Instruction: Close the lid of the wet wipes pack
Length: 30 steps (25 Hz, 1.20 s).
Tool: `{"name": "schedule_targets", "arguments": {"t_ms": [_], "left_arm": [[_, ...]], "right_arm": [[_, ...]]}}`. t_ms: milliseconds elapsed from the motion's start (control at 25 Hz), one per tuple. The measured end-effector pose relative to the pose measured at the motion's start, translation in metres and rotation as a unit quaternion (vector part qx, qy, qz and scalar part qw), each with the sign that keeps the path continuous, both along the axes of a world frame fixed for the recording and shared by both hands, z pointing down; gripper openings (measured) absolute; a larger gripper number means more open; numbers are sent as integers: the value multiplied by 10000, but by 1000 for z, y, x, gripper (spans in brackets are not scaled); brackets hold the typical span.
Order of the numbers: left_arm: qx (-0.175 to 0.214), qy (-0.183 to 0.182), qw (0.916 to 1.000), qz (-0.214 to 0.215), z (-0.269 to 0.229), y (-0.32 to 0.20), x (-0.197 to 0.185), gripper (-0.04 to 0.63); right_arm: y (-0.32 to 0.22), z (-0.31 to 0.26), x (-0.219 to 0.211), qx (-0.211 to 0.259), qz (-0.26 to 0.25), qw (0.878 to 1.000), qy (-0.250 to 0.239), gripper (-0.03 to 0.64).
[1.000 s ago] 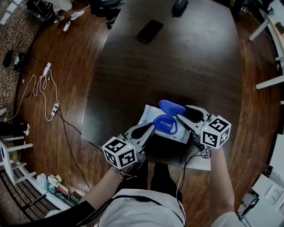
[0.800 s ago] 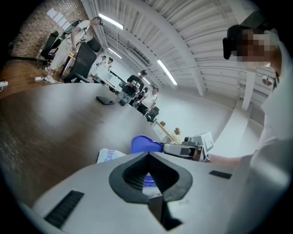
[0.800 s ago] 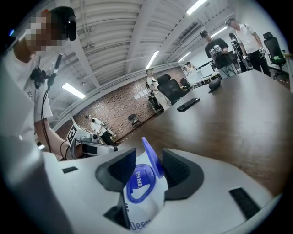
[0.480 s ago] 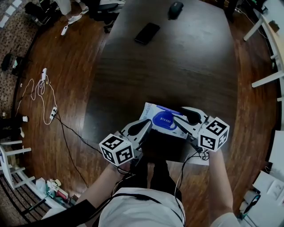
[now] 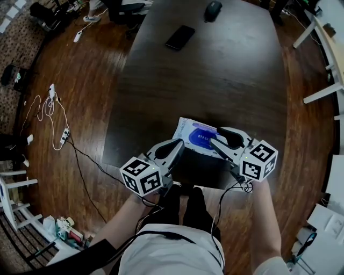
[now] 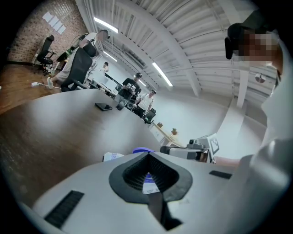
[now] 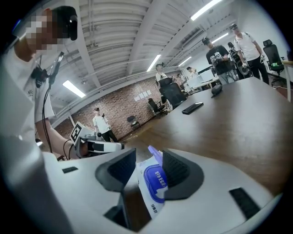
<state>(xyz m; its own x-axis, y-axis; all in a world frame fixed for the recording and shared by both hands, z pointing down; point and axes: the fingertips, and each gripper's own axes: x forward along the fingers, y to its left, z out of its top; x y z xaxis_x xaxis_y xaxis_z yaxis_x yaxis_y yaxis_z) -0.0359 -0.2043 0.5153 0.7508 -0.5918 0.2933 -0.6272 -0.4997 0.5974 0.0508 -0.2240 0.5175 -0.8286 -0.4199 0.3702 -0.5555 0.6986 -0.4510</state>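
The wet wipes pack (image 5: 189,131) lies flat near the front edge of the dark table (image 5: 215,80), its blue lid (image 5: 202,137) down on the white wrapper. My left gripper (image 5: 173,148) hovers just left of the pack, and its jaw tips meet with nothing held. In the left gripper view, that gripper (image 6: 149,154) shows the pack (image 6: 112,156) beyond it. My right gripper (image 5: 224,140) hangs over the pack's right end, open. In the right gripper view, the pack (image 7: 154,183) shows between the spread pads of the gripper (image 7: 150,154), with a thin blue edge raised at its far side.
A black phone (image 5: 180,37) and a dark mouse (image 5: 213,9) lie at the table's far end. Cables and a power strip (image 5: 54,107) trail over the wooden floor on the left. White furniture legs (image 5: 322,96) stand at the right. Several people stand in the background of the gripper views.
One second ago the blue lid stood open above the pack; now it lies down on it. Both grippers have risen and drawn back slightly from the pack.
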Motion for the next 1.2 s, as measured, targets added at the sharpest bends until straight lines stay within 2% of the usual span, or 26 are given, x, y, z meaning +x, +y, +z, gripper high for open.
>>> {"name": "schedule_targets", "arguments": {"t_ms": [640, 800, 880, 1040, 1200], "left_arm": [[54, 12, 10000, 60, -4, 10, -10, -3], [81, 1, 9999, 76, -4, 10, -11, -2], [86, -3, 9999, 80, -5, 10, -13, -2], [46, -17, 10000, 74, -2, 14, -15, -3], [29, -11, 10000, 61, 0, 13, -16, -2]], "right_arm": [[13, -1, -16, 39, 95, 9999, -27, 167], [-3, -22, -5, 283, 466, 9981, -271, 167], [-15, -22, 6, 386, 646, 9970, -191, 167], [-19, 2, 7, 218, 429, 9986, 216, 192], [-13, 12, 0, 29, 335, 9993, 140, 192]]}}
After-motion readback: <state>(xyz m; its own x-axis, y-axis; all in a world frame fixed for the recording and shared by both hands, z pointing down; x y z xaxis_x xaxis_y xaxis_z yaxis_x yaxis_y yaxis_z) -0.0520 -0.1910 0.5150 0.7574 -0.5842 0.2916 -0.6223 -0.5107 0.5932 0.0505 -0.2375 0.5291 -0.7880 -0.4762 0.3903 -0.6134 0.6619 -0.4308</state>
